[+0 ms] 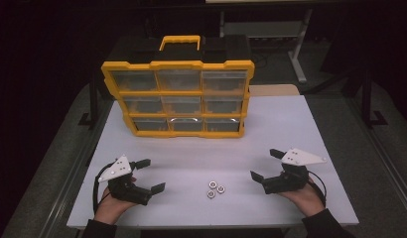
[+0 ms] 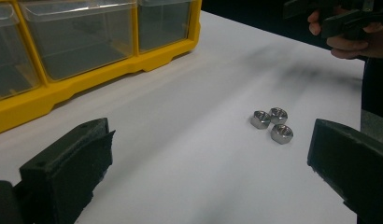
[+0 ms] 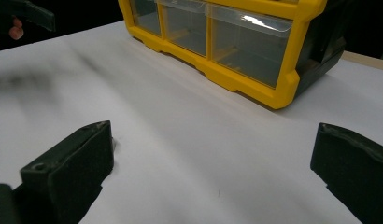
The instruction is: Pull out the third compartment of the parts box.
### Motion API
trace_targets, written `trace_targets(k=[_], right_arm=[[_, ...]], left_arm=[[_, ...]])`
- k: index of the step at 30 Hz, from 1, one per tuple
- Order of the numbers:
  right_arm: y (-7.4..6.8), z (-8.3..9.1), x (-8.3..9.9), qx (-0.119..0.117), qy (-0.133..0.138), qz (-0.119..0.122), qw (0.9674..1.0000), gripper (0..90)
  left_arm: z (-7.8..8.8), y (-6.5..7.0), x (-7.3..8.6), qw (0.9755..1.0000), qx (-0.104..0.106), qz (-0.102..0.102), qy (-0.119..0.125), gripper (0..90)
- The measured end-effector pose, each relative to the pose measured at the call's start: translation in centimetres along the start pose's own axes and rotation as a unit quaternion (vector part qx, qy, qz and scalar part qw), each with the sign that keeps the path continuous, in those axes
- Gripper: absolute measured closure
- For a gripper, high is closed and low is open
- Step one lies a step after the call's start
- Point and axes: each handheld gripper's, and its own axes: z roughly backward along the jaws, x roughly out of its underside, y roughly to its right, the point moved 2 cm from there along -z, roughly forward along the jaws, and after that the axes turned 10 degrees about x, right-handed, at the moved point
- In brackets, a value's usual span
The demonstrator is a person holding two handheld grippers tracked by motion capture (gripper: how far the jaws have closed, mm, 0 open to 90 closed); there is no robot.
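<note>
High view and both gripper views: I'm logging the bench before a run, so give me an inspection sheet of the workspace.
Surface: white table, bare apart from the items below.
Job's things: three nuts clustered near the front edge, between the grippers; yellow drawer organiser upright at the back, drawers shut.
Clutter: nothing seen.
Grippers: left gripper and right gripper both open, hand-held, holding nothing.
Cables: one trails from each gripper.
Surroundings: dark; table legs behind.

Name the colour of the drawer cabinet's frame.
Yellow frame around clear drawers; the high view shows it best.
</note>
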Motion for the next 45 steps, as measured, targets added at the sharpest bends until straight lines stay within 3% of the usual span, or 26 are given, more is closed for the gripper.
trace_targets(k=[45], right_arm=[[-0.7,-3.5,-2.3,-0.029,-0.005,0.013,0.9995,0.0]], left_arm=[[-0.5,0.1,0.2,0.9999,0.007,0.002,-0.012,0.0]])
